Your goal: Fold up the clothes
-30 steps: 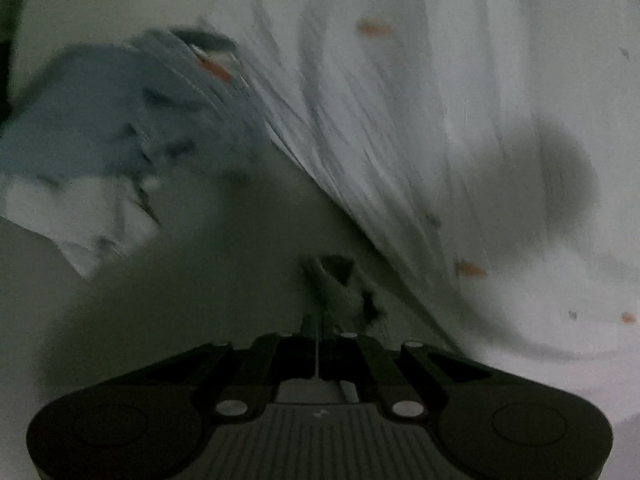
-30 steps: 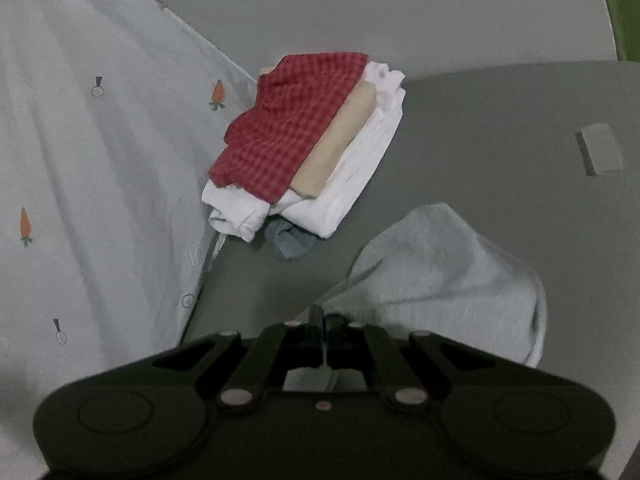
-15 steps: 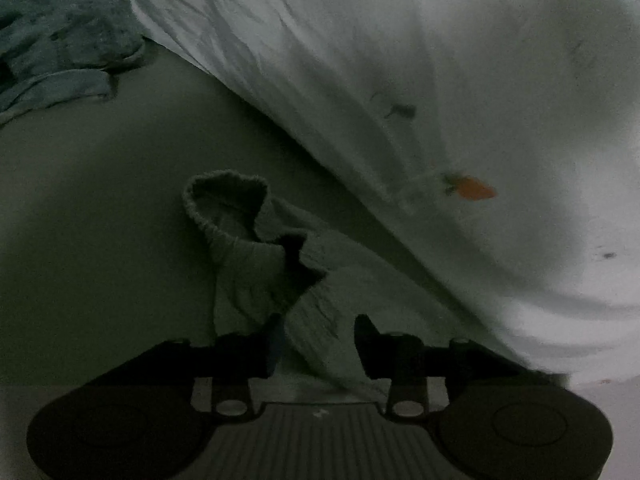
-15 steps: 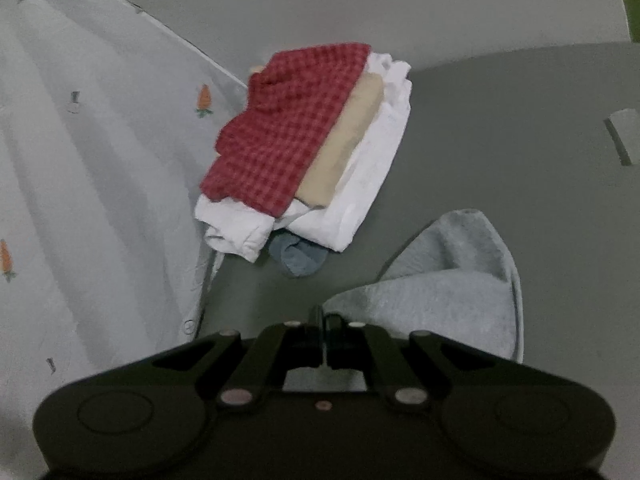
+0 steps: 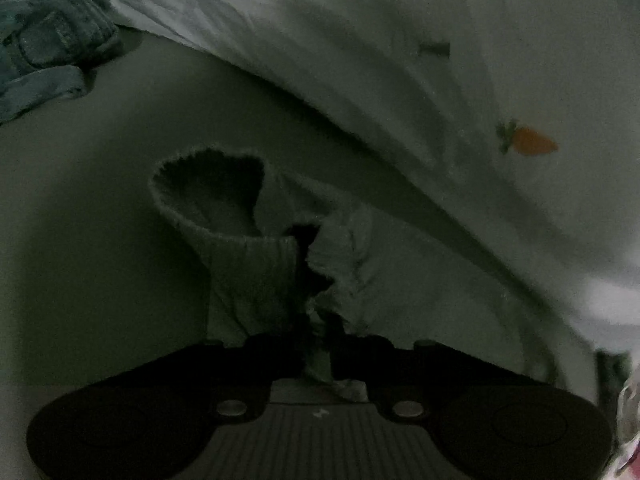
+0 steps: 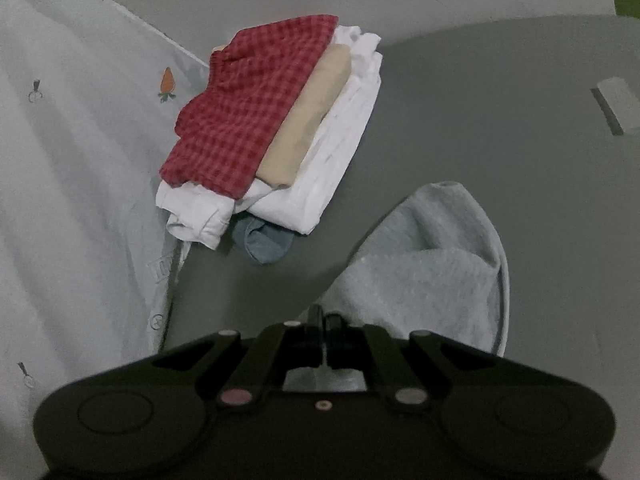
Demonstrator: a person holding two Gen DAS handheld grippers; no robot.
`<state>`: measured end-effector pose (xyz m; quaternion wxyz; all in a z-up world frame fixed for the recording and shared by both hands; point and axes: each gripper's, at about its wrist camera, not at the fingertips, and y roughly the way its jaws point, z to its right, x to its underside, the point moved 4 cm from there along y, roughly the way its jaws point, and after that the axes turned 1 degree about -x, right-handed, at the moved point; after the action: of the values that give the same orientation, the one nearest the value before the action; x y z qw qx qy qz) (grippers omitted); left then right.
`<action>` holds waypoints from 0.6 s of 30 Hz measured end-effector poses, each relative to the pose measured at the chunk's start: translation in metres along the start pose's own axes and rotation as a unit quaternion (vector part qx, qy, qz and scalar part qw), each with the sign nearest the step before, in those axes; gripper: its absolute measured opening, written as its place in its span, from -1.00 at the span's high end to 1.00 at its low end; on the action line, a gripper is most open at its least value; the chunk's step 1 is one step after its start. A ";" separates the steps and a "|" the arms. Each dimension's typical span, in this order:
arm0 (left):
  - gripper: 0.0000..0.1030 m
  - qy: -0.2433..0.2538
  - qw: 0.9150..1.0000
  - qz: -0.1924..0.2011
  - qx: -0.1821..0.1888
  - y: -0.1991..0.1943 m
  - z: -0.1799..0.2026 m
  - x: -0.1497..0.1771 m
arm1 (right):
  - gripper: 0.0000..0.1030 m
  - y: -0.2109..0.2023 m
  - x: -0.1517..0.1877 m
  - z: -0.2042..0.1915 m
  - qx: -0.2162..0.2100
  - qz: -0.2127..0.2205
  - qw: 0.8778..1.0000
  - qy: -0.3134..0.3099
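A grey ribbed sock (image 5: 248, 272) lies on the dark table in the dim left wrist view, its open cuff (image 5: 208, 188) pointing away. My left gripper (image 5: 316, 332) has its jaws closing, and a fold of the sock is pinched between them. In the right wrist view, my right gripper (image 6: 326, 318) is shut on the near edge of a light grey sock (image 6: 432, 264) that spreads out ahead on the grey table (image 6: 480, 120). I cannot tell whether both views show the same sock.
A large white carrot-print garment (image 6: 72, 184) covers the left side and also fills the upper right of the left wrist view (image 5: 440, 80). A folded stack with a red checked cloth (image 6: 248, 120), beige (image 6: 308, 128) and white (image 6: 340, 168) pieces sits behind, with a blue cloth (image 5: 44, 52) at far left.
My left gripper swept down to the grey sock, opened around its leg, then closed on a fold. The right gripper stayed shut on its grey sock and barely shifted.
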<state>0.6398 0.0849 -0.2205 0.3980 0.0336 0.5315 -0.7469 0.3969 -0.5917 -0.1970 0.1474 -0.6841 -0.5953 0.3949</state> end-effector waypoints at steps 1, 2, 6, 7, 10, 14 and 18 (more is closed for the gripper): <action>0.88 -0.003 1.000 0.009 0.005 -0.006 0.002 -0.002 | 0.97 -0.001 0.000 0.000 -0.004 0.001 1.000 0.002; 0.89 -0.004 1.000 0.018 0.011 -0.014 0.003 -0.005 | 0.97 -0.003 -0.001 -0.002 -0.009 0.003 1.000 0.002; 0.90 -0.003 0.997 0.071 0.022 -0.055 0.012 -0.027 | 0.97 -0.011 -0.012 -0.013 -0.036 0.020 0.999 0.006; 0.90 -0.009 0.996 0.087 0.024 -0.069 0.013 -0.036 | 0.97 -0.013 -0.016 -0.017 -0.044 0.026 0.999 0.008; 0.91 -0.036 0.990 0.131 0.042 -0.115 0.010 -0.063 | 0.97 -0.027 -0.029 -0.032 -0.091 0.042 0.995 0.012; 0.91 -0.046 0.979 0.192 0.057 -0.199 -0.008 -0.078 | 0.97 -0.060 -0.042 -0.048 -0.160 0.054 0.985 0.016; 0.91 -0.051 0.968 0.243 0.043 -0.287 -0.051 -0.072 | 0.97 -0.094 -0.046 -0.044 -0.196 0.056 0.979 -0.004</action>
<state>0.4886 0.2009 0.0116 0.5928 0.1406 0.4533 -0.6507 0.3642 -0.5990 -0.0887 -0.0142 -0.7305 -0.6223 0.2810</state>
